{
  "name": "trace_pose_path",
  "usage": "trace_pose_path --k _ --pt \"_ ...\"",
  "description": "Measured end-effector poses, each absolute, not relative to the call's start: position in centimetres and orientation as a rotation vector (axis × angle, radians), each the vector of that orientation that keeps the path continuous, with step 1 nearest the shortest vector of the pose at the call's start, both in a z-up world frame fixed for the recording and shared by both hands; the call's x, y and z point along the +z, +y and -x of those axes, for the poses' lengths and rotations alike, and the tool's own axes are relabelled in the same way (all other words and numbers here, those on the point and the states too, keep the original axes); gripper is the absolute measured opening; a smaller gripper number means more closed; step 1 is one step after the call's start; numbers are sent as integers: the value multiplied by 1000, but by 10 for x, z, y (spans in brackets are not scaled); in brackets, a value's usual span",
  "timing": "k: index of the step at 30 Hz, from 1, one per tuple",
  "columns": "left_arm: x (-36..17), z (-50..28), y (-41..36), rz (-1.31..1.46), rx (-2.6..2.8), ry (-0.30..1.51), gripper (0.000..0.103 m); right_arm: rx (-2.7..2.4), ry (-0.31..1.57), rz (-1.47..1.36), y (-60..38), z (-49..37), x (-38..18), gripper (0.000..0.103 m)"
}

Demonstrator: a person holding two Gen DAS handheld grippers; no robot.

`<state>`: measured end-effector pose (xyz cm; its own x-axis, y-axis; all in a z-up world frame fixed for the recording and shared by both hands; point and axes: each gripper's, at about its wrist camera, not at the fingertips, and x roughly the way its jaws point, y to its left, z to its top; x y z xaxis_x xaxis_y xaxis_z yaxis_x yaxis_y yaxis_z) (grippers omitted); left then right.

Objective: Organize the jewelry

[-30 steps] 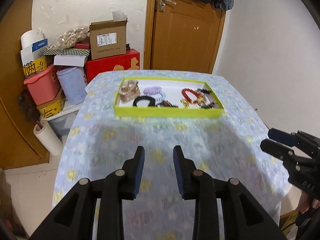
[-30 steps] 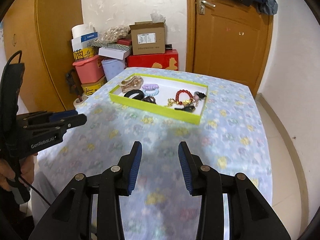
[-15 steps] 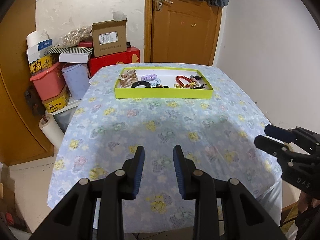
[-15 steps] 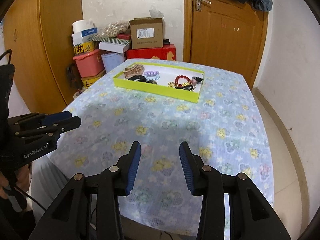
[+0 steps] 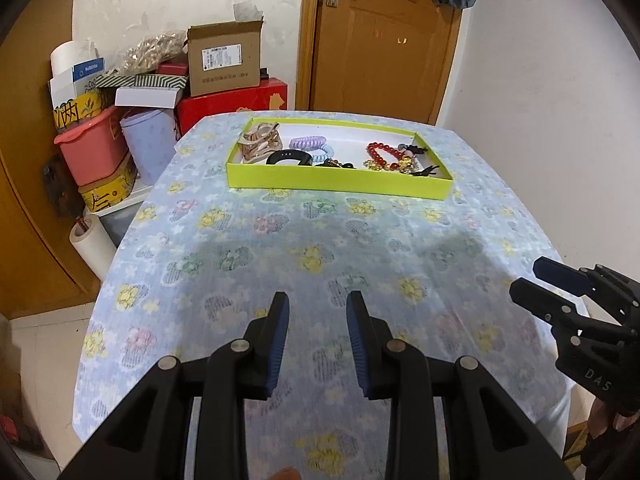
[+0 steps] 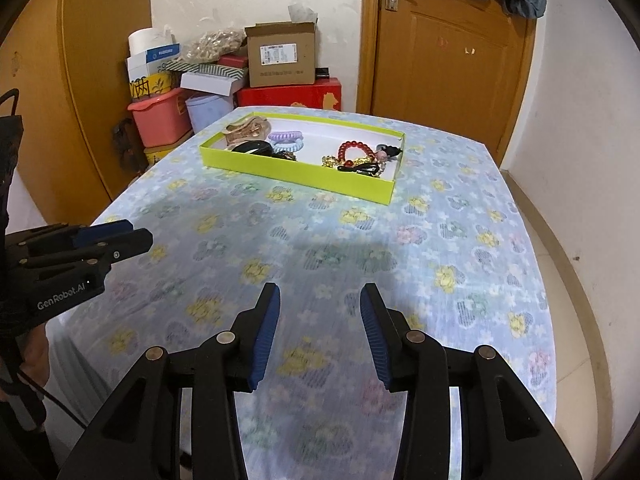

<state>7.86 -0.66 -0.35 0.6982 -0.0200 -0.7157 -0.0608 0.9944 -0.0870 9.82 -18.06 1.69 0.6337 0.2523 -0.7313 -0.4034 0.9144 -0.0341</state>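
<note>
Both views have drawn nearer the far green tray (image 5: 338, 186) of jewelry since half a second ago; left gripper (image 5: 317, 308) and right gripper (image 6: 319, 300) hover over the near bench (image 6: 440, 240), jaws released, grasping nothing.

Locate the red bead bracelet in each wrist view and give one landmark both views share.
Left wrist: red bead bracelet lies upper centre-right, in the right part of the green tray.
Right wrist: red bead bracelet lies upper centre, in the tray's right part.
Shared landmark: cardboard box against the wall.
</note>
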Motion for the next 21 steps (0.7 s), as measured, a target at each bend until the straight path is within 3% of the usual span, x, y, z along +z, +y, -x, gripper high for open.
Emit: trace_pose_path --k 21 --pt "-15 -96 -3 111 48 833 31 371 820 214 -174 -112 11 43"
